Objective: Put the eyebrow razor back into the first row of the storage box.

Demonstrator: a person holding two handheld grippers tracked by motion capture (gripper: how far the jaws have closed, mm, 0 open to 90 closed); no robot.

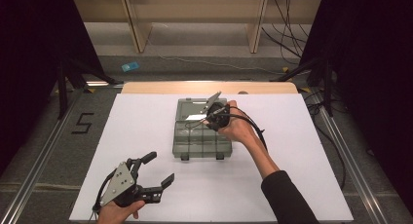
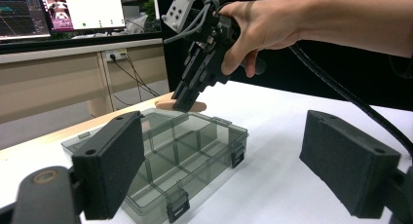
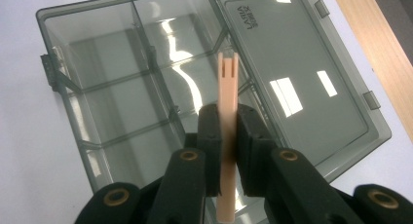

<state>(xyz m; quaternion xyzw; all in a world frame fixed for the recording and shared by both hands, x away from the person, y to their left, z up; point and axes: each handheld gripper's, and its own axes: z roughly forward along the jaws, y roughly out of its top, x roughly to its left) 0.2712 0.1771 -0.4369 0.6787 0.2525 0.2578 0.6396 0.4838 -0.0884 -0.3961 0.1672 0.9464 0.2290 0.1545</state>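
A clear grey compartment box (image 1: 202,145) lies in the middle of the white table with its lid (image 3: 292,78) folded flat on the far side. My right gripper (image 1: 208,120) hangs over the box, shut on a thin beige flat piece (image 3: 227,87) with a notched end. That piece (image 2: 197,107) sticks out below the right gripper (image 2: 185,100) just above the box (image 2: 195,141). In the right gripper view the gripper (image 3: 228,131) points down at the dividers (image 3: 122,97). My left gripper (image 1: 160,168) rests near the front left of the table, open, with nothing between its pads (image 2: 348,160).
A wooden strip (image 1: 209,87) runs along the table's far edge. White tabletop (image 1: 302,151) stretches to the right of the box. Monitors (image 2: 58,12) stand on a desk beyond the table. A black cable (image 1: 258,131) trails from the right gripper along the forearm.
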